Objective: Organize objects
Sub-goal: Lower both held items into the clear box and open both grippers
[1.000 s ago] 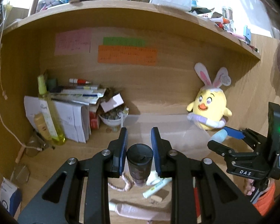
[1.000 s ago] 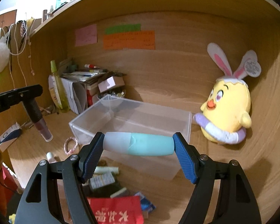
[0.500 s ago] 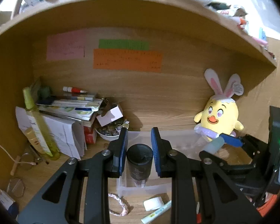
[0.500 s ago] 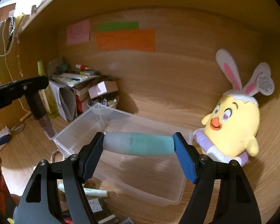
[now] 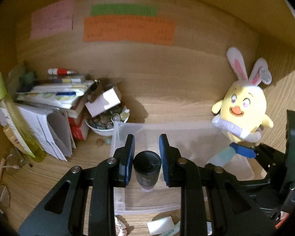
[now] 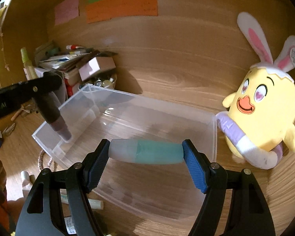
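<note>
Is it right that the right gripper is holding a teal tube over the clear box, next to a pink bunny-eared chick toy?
Almost. The chick toy is yellow, not pink; only the insides of its bunny ears are pink, as the right wrist view shows. The rest holds: the right gripper grips the teal tube over the clear box.

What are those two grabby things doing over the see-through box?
A person is tidying a messy wooden desk with a gripper in each hand. The left gripper holds a small dark bottle upright over one end of the clear plastic box. The right gripper holds a teal and white tube sideways above the box. Nothing is in the box yet. A yellow chick toy sits beside it.
</note>
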Demonstrator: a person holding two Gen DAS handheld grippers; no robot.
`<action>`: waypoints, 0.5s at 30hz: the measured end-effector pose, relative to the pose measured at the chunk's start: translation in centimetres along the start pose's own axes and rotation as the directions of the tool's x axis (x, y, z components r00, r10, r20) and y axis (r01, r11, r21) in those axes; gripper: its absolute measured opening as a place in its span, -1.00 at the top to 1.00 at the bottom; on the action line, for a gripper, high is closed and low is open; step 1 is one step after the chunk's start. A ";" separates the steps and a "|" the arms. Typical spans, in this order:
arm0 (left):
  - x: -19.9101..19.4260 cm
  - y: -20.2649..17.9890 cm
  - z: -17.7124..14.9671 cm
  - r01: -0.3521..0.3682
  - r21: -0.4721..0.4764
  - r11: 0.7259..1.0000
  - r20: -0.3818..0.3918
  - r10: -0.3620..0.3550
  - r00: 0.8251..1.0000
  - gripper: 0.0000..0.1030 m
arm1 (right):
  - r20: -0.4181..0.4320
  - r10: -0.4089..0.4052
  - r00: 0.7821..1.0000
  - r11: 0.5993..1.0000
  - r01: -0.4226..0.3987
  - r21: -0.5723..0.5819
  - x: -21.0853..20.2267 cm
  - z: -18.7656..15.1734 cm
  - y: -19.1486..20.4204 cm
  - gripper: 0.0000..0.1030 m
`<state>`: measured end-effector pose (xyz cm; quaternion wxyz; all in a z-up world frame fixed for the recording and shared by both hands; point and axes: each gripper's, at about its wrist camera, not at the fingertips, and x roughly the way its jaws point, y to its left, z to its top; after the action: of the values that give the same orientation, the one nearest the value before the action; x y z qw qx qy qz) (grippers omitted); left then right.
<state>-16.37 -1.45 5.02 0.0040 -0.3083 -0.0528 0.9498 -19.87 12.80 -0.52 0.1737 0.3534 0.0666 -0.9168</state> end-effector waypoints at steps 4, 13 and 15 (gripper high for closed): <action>1.3 -0.3 -0.7 0.017 0.012 1.000 -0.041 -0.017 0.999 0.52 | -0.014 -0.008 1.000 1.000 0.009 0.007 0.6 0.1 -0.1 -0.39; 2.6 -0.7 -1.7 0.034 0.031 0.999 -0.107 -0.031 0.994 0.52 | -0.045 -0.029 0.999 1.000 0.029 0.005 1.7 0.0 0.0 -0.39; 2.6 -0.9 -1.8 0.033 0.041 0.999 -0.107 -0.028 0.994 0.52 | -0.048 -0.033 0.998 0.999 0.033 0.002 1.8 0.0 0.1 -0.39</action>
<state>-17.41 -0.25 2.17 0.0279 -0.3577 -0.0371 0.9327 -21.06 12.23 -1.73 0.1566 0.3745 0.0754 -0.9108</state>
